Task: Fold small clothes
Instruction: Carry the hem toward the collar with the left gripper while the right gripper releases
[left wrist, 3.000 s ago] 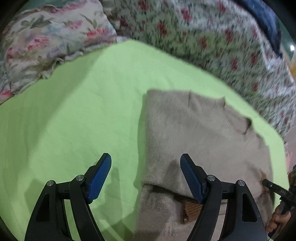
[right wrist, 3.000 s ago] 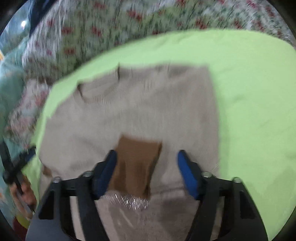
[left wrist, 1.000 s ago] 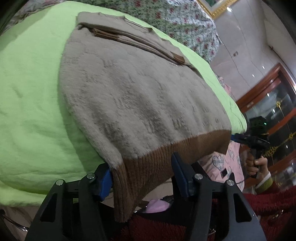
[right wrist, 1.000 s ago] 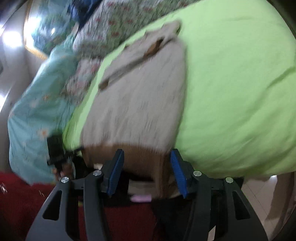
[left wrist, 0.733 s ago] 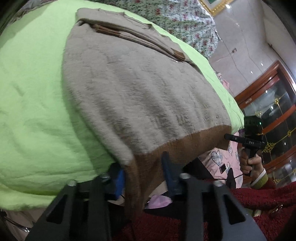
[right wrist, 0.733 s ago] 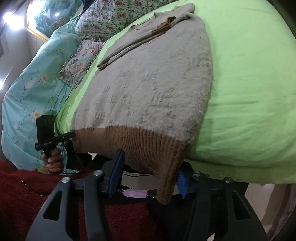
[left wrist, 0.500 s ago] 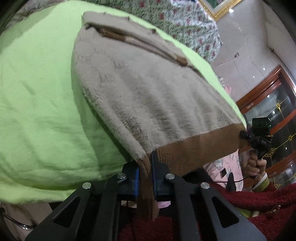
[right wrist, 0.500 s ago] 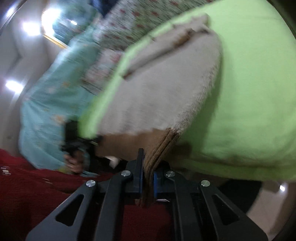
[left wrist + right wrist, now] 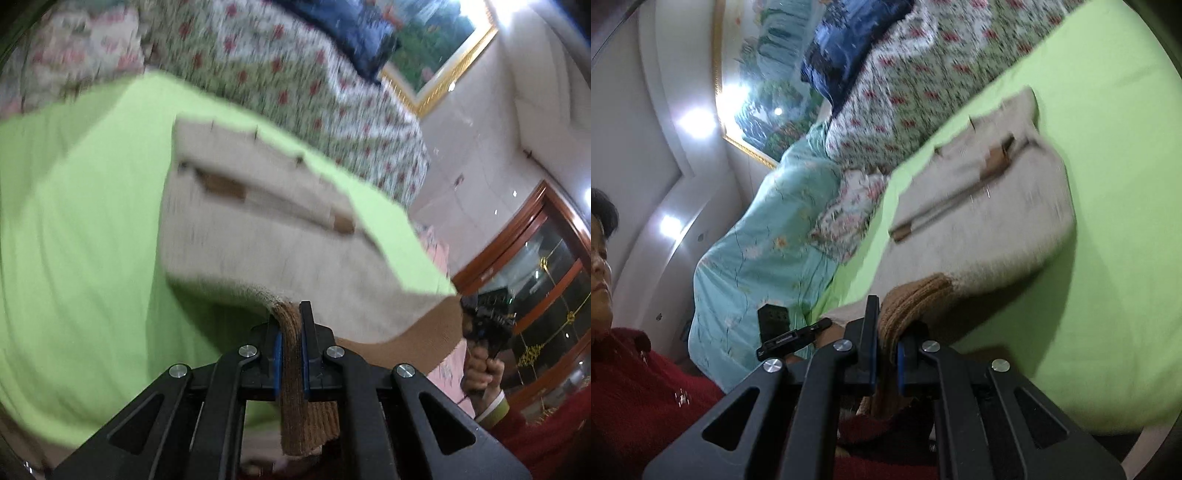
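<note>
Sweater [image 9: 266, 236] first: it's a beige fuzzy one with a brown ribbed hem [image 9: 295, 373], lying on the lime-green blanket [image 9: 81, 229] that covers the bed. The sleeves look already folded across the body, since two brown cuffs sit up near the collar end of the sweater.

Both claws are clenched on that hem, one at each bottom corner. The left claw [image 9: 290, 354] has the ribbing squeezed between its blue pads, with a flap of brown knit hanging below. The right claw [image 9: 886, 354] does the same at the other corner, the knit bunched up over its tip. The hem edge is lifted off the blanket while the collar end lies flat on it.

My guess at why: pinching both corners keeps the hem straight and taut, so the bottom half can be carried over toward the collar in one even fold. Gripping the ribbing makes sense too, since it's thicker and less slippery than the fluffy part.

Beyond the sweater, at the far edge of the blanket, there's a flowery quilt [image 9: 295, 85], and a gold-framed painting [image 9: 764, 92] hangs on the wall.

As for brands or writing, I can't read any. No tag shows on the sweater, and both views are pretty blurred.
</note>
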